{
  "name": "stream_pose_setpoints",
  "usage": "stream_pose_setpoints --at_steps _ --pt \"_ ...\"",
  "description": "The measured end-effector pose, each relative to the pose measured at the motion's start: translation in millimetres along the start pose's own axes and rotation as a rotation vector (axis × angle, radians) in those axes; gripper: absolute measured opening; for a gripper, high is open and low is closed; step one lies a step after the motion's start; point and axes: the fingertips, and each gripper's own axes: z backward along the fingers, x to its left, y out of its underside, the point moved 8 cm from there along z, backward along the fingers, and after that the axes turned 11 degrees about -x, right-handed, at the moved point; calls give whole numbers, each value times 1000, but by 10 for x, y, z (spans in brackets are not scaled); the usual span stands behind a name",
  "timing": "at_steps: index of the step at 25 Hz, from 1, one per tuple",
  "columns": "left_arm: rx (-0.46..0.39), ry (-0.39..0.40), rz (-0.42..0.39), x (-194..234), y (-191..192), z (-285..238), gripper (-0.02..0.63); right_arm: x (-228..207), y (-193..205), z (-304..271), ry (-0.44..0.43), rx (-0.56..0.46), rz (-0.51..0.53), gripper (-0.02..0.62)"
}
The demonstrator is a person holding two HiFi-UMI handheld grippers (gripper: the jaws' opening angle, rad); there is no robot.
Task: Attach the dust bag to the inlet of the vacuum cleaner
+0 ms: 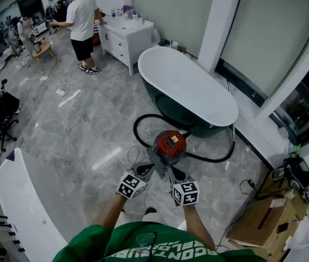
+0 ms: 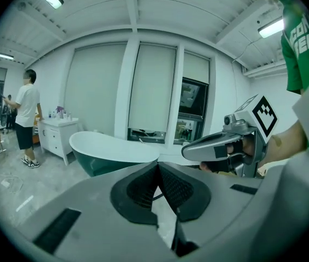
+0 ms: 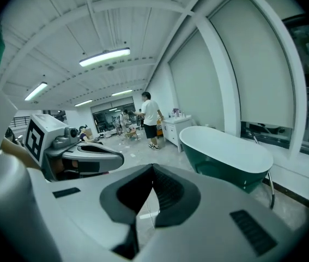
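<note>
The red, round vacuum cleaner point(image 1: 170, 144) sat on the floor beside the white bathtub point(image 1: 198, 86), ringed by its black hose point(image 1: 135, 129), lid possibly open. Left gripper point(image 2: 158, 166) and right gripper point(image 3: 153, 168) hung above it, jaws closed together, empty.

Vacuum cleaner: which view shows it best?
Head view: the red vacuum cleaner sits on the floor beside the bathtub. Neither gripper view shows it; both look toward the bathtub instead.
</note>
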Motion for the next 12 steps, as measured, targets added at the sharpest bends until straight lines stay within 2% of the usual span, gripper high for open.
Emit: stream_pose_setpoints --at_steps 8,12 --pt "-70 -56 47 -245 -144 694 3 623 -193 311 -41 -18 45 8" --pt "-97 -70 39 -373 -151 1072 4 976 -194 481 -50 -26 42 8"
